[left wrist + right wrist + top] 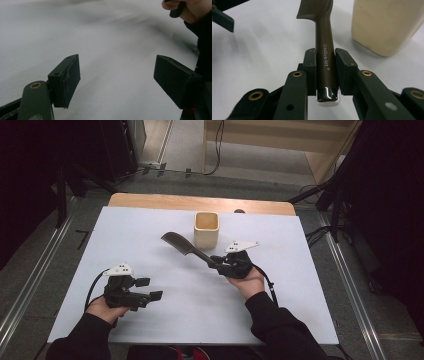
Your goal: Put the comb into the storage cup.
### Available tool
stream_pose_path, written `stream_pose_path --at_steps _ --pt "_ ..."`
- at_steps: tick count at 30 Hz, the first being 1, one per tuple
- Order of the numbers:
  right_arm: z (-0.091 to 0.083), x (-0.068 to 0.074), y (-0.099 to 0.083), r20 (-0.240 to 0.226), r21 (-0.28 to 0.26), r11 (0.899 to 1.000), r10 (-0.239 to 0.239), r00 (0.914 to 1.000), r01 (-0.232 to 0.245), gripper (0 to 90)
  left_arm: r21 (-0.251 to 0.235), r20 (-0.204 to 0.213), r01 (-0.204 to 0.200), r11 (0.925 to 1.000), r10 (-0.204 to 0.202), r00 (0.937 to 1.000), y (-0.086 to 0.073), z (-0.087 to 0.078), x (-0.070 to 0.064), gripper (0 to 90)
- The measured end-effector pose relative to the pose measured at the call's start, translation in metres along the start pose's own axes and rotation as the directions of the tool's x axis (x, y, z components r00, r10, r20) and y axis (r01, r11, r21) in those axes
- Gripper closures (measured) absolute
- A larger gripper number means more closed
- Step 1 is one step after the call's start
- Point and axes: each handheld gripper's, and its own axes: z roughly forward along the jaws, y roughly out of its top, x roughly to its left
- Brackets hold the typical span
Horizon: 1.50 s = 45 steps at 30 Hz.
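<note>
A dark brown comb [183, 247] lies pointing up-left over the white table, its handle [326, 65] clamped between the jaws of my right gripper [218, 263], which is shut on it. The handle reads "Creative Art". A beige square cup [206, 229] stands upright just beyond the comb; in the right gripper view the cup [384, 23] is at the upper right, apart from the comb. My left gripper [149, 289] rests low at the front left, jaws wide open with nothing between them [117, 80].
The white table sheet [150, 230] covers a wooden tabletop whose far edge [200, 202] shows at the back. Dark stands and cables surround the table on the floor. The person's right hand [186, 10] appears at the top right of the left gripper view.
</note>
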Motion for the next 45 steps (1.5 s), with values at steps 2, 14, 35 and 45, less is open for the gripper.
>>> stream_pose_path --at_steps 2,14,35,45 --pt "-0.002 0.004 0.002 0.004 -0.006 1.000 0.000 1.0000 0.000 70.4 -0.007 0.002 0.014 0.9999 -0.014 0.9999 0.001 0.000 0.001 21.7" --pt "-0.007 0.022 0.010 0.041 -0.004 0.998 0.065 0.9970 -0.065 70.4 -0.006 -0.014 0.063 0.9980 -0.063 0.9979 0.014 0.002 0.002 21.3" --pt "0.002 0.053 0.011 0.126 -0.085 0.993 0.087 0.9882 -0.076 70.4 -0.019 -0.009 0.125 0.9920 -0.125 0.9921 0.043 0.008 0.002 21.9" --pt "0.008 0.061 0.006 0.149 -0.127 0.986 0.129 0.9803 -0.111 70.4 -0.031 -0.020 0.145 0.9890 -0.145 0.9892 0.054 0.012 0.003 21.9"
